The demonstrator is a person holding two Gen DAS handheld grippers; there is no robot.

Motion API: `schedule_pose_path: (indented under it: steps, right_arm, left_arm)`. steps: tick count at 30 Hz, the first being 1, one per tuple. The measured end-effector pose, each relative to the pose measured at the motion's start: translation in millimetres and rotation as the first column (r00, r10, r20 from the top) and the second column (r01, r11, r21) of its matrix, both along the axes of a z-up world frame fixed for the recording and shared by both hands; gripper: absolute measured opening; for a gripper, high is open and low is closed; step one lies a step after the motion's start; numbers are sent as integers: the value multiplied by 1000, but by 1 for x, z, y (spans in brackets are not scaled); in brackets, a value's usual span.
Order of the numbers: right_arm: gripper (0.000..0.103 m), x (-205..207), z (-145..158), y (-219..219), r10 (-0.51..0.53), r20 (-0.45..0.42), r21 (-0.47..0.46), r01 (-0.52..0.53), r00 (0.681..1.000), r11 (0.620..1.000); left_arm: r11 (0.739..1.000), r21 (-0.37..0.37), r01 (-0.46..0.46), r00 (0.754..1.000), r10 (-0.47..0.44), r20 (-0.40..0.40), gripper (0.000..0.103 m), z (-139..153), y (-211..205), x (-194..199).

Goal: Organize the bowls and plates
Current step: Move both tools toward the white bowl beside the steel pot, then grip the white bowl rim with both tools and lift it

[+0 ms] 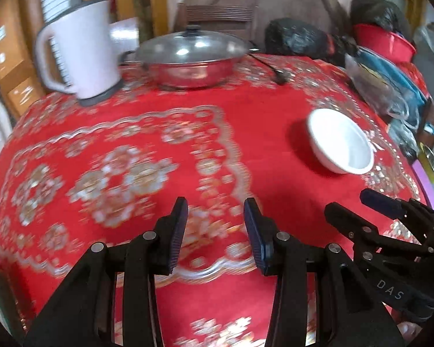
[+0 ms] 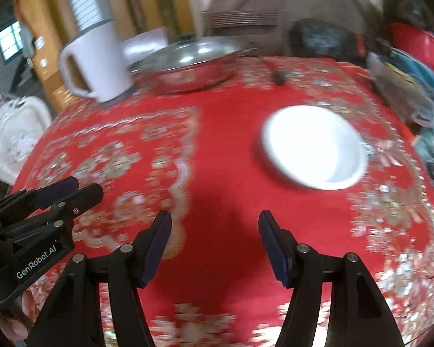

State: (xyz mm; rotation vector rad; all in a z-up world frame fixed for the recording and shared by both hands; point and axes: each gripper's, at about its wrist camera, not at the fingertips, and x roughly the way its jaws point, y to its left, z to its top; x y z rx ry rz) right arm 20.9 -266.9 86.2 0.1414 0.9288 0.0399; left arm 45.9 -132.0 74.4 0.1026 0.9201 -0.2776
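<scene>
White bowl (image 1: 340, 141) (image 2: 314, 147): upright on the red patterned tablecloth (image 1: 263, 110) (image 2: 222, 196), its inside showing no contents. It stands alone, well apart from the other vessels, and serves here as the landmark.

Beyond the bowl and to its left, at the table's far edge: a steel pan (image 1: 191, 70) (image 2: 188, 73) closed by a domed lid (image 1: 192, 46) (image 2: 188, 50) with a dark knob, so its contents are hidden. Left of the pan, farther from the bowl: a pale electric kettle (image 1: 81, 49) (image 2: 97, 60) on a grey base, handle turned left. Behind the bowl: a black bag (image 1: 296, 38) (image 2: 321, 39). To the bowl's right: a heap of bags and a red container (image 1: 387, 43), their contents not discernible.

Writing: "DAS" on the body of the right gripper, seen in the left wrist view; "GenRobot.AI" on the body of the left gripper, seen in the right wrist view.

Right gripper (image 2: 215, 243) (image 1: 353, 202): nearest the bowl, short of it on the near side, above bare cloth. Fingers spread wide, nothing between them.

Left gripper (image 1: 215, 231) (image 2: 81, 188): to the left of the right gripper, farther from the bowl, pointing toward the pan. Fingers parted with nothing between them. Both views are motion-blurred.
</scene>
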Motion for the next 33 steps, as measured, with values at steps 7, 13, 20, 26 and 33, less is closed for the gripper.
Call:
schedule_pose_path:
  steps: [7,13,20,26,33]
  right_arm:
    - [63,-1,6,-70,-117,0,19,117,993,993]
    - [64,4,11,-116,-217,7,49,216,976,975]
    - [66,38,-4,-144,-252,-30,88,254,967,963]
    - [66,61,-27,-153,-254,-70,93,260,965,961]
    - [33,71,-46,-147,-211,-85,37,215,974,976]
  left_arm:
    - [998,0,61,998,-61,-15,40,-5,-54,23]
    - [995,-14,97,995,-98,-25,40,-5,-93,46]
    - [990,6,142,989,-141,-54,40,-18,-136,70]
    - [989,32,145,985,-142,-98,40,-40,-151,86]
    - [986,21,166,974,-161,-156,31,-63,-158,94]
